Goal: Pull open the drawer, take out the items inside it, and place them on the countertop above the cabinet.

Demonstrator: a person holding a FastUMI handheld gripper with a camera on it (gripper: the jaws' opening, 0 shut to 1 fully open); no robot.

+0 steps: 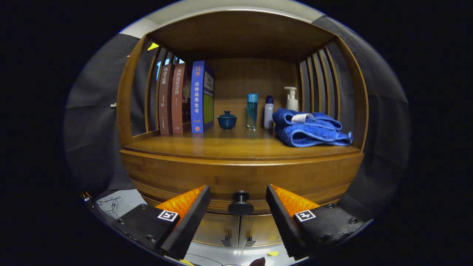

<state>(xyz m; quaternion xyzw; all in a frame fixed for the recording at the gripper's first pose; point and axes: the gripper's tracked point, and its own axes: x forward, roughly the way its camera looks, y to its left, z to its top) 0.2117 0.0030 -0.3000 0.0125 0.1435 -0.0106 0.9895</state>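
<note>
1. The gripper [238, 207] is held low in front of a wooden cabinet [240, 173], facing it square on. Its fingers are spread wide and grip nothing.

2. The drawer knob [240, 204], one in number, sits between the two fingers, level with their tips and roughly midway. Neither finger touches it; there is clear space on each side.

3. The knob stands out from the drawer front [240, 184] towards the gripper on a short stem, so its axis runs along the line of the fingers. In my judgement, the coming move calls for the fingers to close in from both sides on the knob, then draw straight back.

4. The drawer is shut. Its contents are hidden, so the items cannot be counted.

5. The surface [236, 146] above the drawer, where the items are to go, lies beyond and above the fingers. It is bare along its front and middle.

6. Count of things standing on that surface:
   - three books [184, 98], upright at the back left;
   - one small lidded cup [227, 120], just right of the books;
   - one tall clear bottle [252, 110];
   - one white bottle [269, 112] with a dark cap;
   - one pump bottle [291, 98] behind;
   - one folded blue towel [310, 129] at the right.

7. Below the drawer, two cabinet doors [238, 229] meet at a centre seam.
</note>
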